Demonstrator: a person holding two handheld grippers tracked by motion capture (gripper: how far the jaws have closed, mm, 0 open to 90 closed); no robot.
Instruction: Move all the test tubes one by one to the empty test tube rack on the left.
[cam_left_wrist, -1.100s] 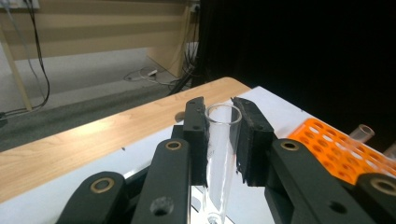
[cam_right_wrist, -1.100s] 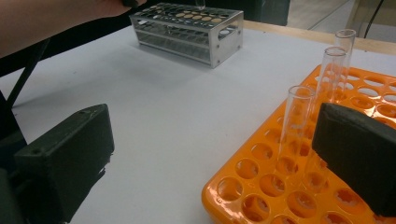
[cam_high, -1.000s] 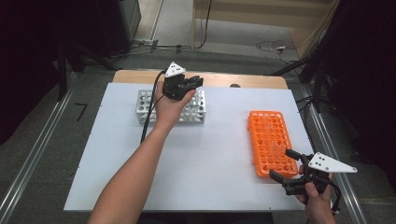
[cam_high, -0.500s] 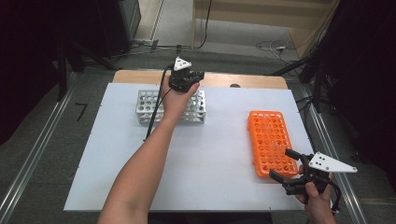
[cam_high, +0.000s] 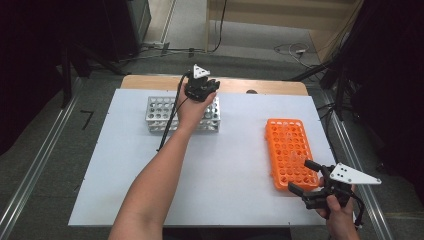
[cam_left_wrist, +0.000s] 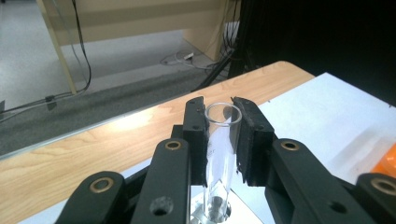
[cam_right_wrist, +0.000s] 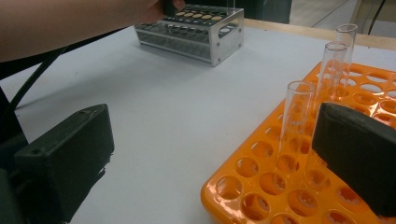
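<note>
A white rectangular table (cam_high: 225, 190) carries an orange plastic rack (cam_high: 290, 150) at three o'clock and a silver metal rack (cam_high: 160, 112) at eleven. The right hand-held gripper (cam_high: 300, 176) is held apart beside the orange rack. A clear glass test tube (cam_left_wrist: 219, 149) is clamped in the left hand-held gripper (cam_high: 212, 86), its foot seated in the silver rack.

Glass tube (cam_left_wrist: 219, 149): faint pale marks are showing on its wall in the left gripper view, too blurred to read.
Floor (cam_high: 87, 119): a dark mark shaped like a 7 is lying on the grey floor left of the worktop (cam_high: 125, 190) in the high view; whether it is a number cannot be told.
Metal rack (cam_high: 160, 115): no writing is showing.
Orange rack (cam_high: 287, 145): no writing is showing.
</note>
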